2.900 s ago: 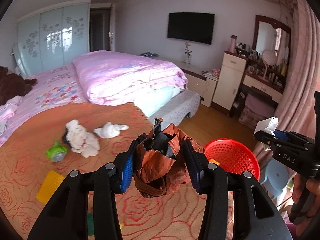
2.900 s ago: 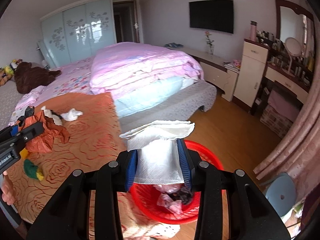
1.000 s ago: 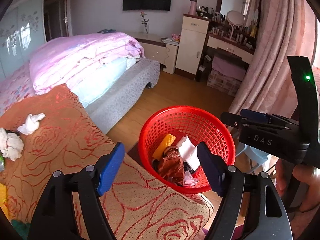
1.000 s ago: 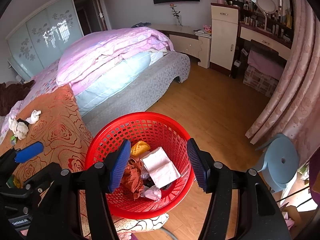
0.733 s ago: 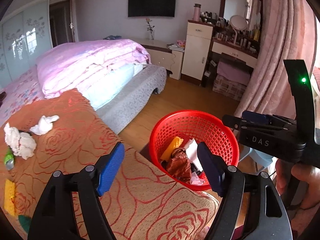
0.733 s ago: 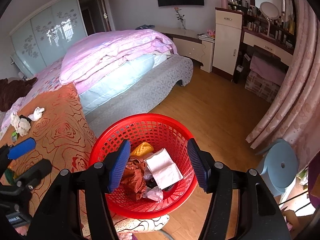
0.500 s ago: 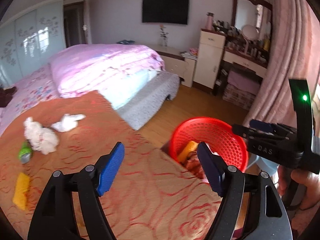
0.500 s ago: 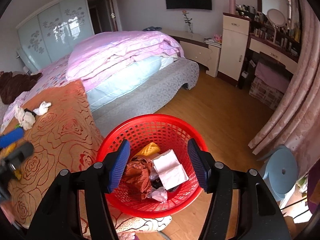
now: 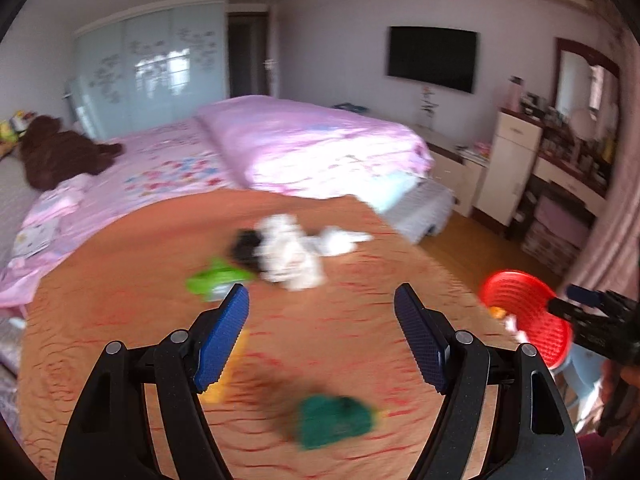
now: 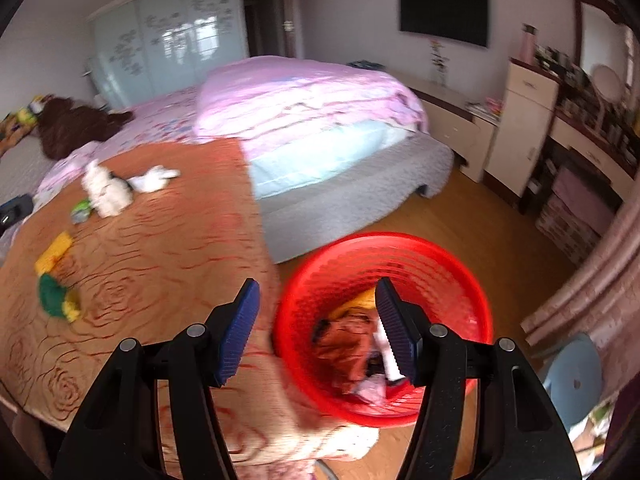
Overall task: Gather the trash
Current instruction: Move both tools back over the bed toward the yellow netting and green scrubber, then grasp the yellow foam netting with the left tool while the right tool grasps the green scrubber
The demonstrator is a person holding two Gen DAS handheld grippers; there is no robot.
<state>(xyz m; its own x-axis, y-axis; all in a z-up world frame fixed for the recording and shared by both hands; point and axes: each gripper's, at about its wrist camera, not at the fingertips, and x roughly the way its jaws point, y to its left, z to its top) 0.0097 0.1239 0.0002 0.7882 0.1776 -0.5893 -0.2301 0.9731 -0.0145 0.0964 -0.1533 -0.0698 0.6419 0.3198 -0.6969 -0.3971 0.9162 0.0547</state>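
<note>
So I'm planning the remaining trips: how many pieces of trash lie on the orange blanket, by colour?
White: 2, wad and tissue
Green: 2, light wrapper and dark bundle
Yellow: 1, yellow pad
Black: 1, black scrap
Total: 6

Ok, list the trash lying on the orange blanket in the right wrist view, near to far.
Dark green wad → yellow piece → light green wrapper → white crumpled wad → white tissue, all on the orange blanket.
</note>
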